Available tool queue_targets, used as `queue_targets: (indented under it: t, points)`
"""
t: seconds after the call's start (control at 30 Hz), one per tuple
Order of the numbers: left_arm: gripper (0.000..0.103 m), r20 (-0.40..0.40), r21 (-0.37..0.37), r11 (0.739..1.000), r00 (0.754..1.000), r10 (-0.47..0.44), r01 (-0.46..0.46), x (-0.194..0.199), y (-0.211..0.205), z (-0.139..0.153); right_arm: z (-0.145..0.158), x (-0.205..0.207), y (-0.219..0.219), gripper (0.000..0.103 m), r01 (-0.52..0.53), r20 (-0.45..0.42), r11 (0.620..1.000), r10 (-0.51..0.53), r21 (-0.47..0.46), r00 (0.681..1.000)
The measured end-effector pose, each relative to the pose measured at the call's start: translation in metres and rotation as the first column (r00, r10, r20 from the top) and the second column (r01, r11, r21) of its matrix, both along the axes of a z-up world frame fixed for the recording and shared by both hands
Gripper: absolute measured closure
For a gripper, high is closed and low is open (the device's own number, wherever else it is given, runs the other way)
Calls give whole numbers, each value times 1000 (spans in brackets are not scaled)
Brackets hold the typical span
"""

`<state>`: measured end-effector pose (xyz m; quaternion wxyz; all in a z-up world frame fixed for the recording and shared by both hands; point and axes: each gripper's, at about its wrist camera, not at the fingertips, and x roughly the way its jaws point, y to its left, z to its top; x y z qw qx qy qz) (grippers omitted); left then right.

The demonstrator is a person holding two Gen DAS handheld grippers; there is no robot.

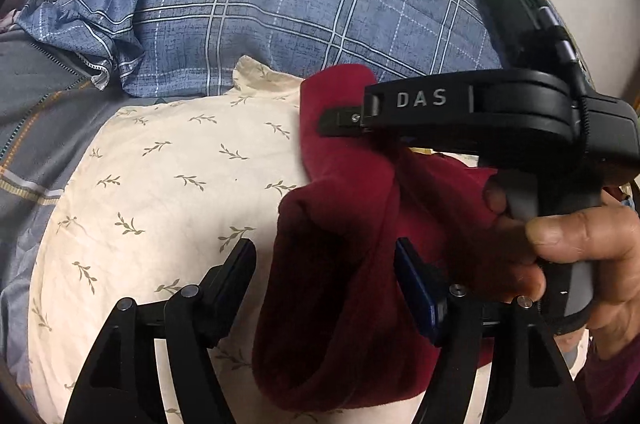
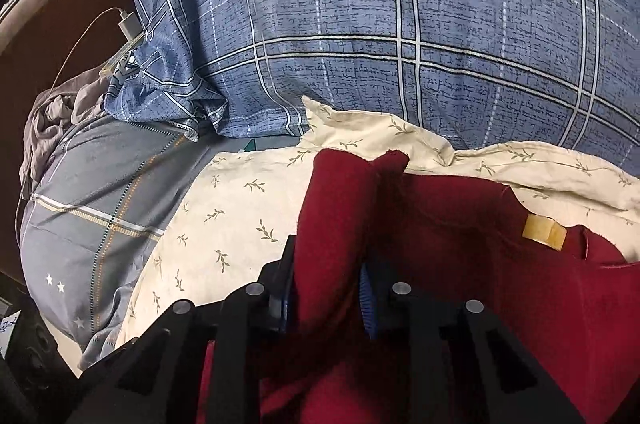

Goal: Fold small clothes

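Left wrist view is showing the left gripper (image 1: 324, 288) standing with its jaws wide apart, a fold of the dark red garment (image 1: 340, 304) hanging in the gap between them; the right-hand pad is lying against the cloth while the left-hand pad is standing clear of it, so nothing is being pinched there. Right beside it, the right gripper (image 1: 340, 122), a black tool with white letters on its side, is reaching across from the right edge, and a hand (image 1: 580, 256) is wrapping round its grey handle. Its tip is sitting against the upper part of the red cloth. Right wrist view is looking along the right gripper (image 2: 326, 288), whose jaws are drawn close together and are squeezing a raised ridge of the red garment (image 2: 460, 244) between the blue pads. A small tan label (image 2: 545, 231) is showing on the cloth further right. The garment is lying bunched on a cream sheet with a leaf print (image 2: 224, 220), which is spread over the bed. Behind it a blue checked quilt (image 2: 400, 24) is rising, and a white charger with its cable (image 2: 128, 24) is resting at the far left.
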<state>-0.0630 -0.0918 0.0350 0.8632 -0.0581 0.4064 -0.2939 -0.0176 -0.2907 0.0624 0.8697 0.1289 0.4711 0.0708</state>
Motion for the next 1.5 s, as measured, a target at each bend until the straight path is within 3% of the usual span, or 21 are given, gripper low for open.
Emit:
queue_targets:
  t: [0.47, 0.57, 0.63, 0.73, 0.87, 1.0, 1.1, 1.27, 1.37, 1.47, 1.5]
  points:
    - [35, 39, 48, 999, 999, 0, -2, -11, -8, -1, 4, -19, -17, 79, 14, 19, 999, -15, 34, 1000]
    - [52, -5, 45, 999, 1000, -15, 15, -11, -13, -2, 5, -27, -23, 81, 19, 25, 999, -20, 46, 999]
    - [70, -18, 42, 999, 1000, -24, 25, -12, -15, 1, 8, -33, -29, 83, 17, 30, 999, -19, 52, 999]
    - [79, 14, 49, 998, 999, -31, 31, -23, -21, 18, 20, -46, -41, 85, 13, 53, 998, -16, 59, 998]
    - [80, 92, 77, 996, 994, -62, 55, -46, -42, 47, 41, -68, -67, 86, 25, 95, 998, -31, 64, 995]
    - [80, 100, 29, 992, 987, -124, 122, -67, -78, 68, 64, -99, -105, 86, 68, 134, 997, -73, 41, 988]
    - [80, 123, 58, 979, 972, -201, 195, -87, -117, 74, 69, -123, -139, 87, 123, 134, 992, -125, 19, 983]
    - [80, 109, 81, 952, 947, -302, 294, -111, -174, 60, 40, -153, -196, 88, 243, 79, 970, -243, 14, 967]
    - [79, 58, 95, 943, 944, -324, 318, -108, -194, 43, 3, -153, -220, 88, 306, -6, 951, -306, 37, 952]
    - [76, 22, 124, 934, 940, -341, 336, -108, -194, 42, -17, -159, -226, 80, 345, -34, 935, -344, 82, 939]
    - [69, 17, 131, 928, 936, -353, 347, -111, -188, 47, -14, -164, -225, 75, 350, -19, 932, -350, 93, 937]
